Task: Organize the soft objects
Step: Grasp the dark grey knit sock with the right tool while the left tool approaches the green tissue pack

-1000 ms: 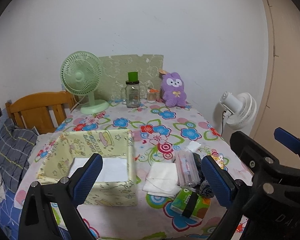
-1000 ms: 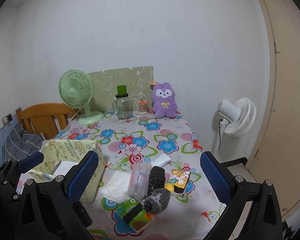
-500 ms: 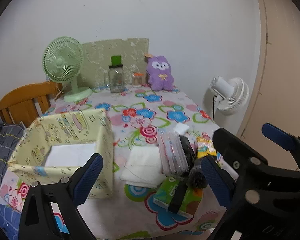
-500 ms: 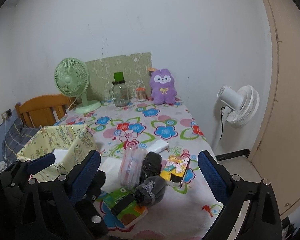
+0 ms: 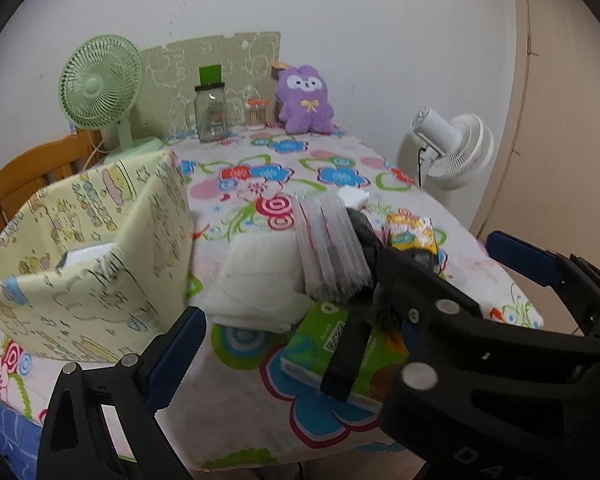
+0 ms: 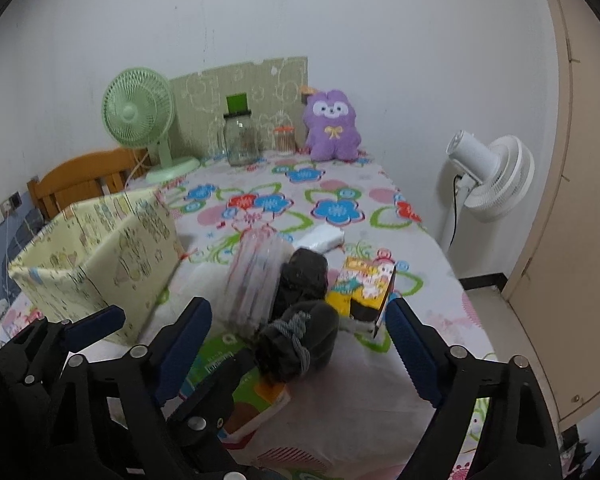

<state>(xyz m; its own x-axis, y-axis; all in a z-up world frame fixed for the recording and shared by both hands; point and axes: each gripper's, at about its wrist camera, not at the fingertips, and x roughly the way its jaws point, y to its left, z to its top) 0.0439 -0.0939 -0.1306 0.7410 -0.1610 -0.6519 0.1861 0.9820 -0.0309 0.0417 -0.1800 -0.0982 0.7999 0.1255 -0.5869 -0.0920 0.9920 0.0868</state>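
I hover my right gripper (image 6: 296,340), fingers apart, over the dark rolled socks (image 6: 300,344) right of the yellow box (image 6: 96,256); soft, light, best pinched mid-roll. My left gripper (image 5: 284,344) is open too.

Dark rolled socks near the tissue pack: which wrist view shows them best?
Right wrist view: the dark rolled socks sit unobstructed between its open fingers. In the left wrist view the right gripper covers most of them.
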